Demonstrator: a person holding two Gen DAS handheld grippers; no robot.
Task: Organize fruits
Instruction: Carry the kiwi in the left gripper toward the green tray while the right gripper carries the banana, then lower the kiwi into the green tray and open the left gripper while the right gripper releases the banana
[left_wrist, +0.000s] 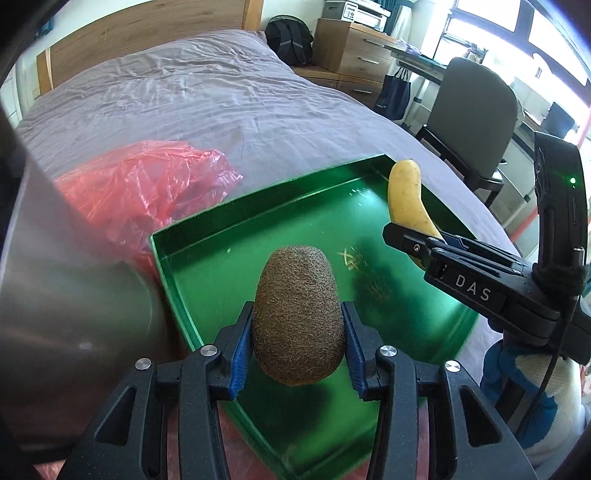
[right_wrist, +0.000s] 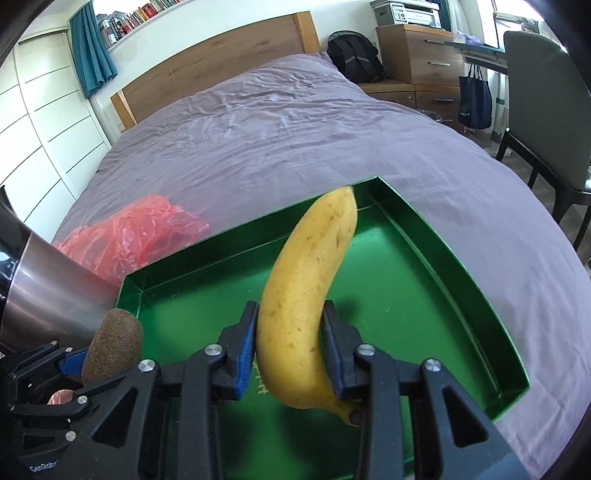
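Left gripper (left_wrist: 298, 328) around kiwi (left_wrist: 298, 314), over tray (left_wrist: 258, 229).

Black tool (left_wrist: 298, 343) frames, blue pads (left_wrist: 242, 354), silver screws, white "DAS" lettering, blue-and-white glove (left_wrist: 535, 398).

Tray (right_wrist: 461, 280) on bed (right_wrist: 258, 140); bag (right_wrist: 140, 236) left of tray, touching.

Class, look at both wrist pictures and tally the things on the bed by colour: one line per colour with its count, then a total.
Green: 1, the tray
Yellow: 1, the banana held in the right claw
Brown: 1, the kiwi held in the left claw
Red: 1, the plastic bag
Total: 4
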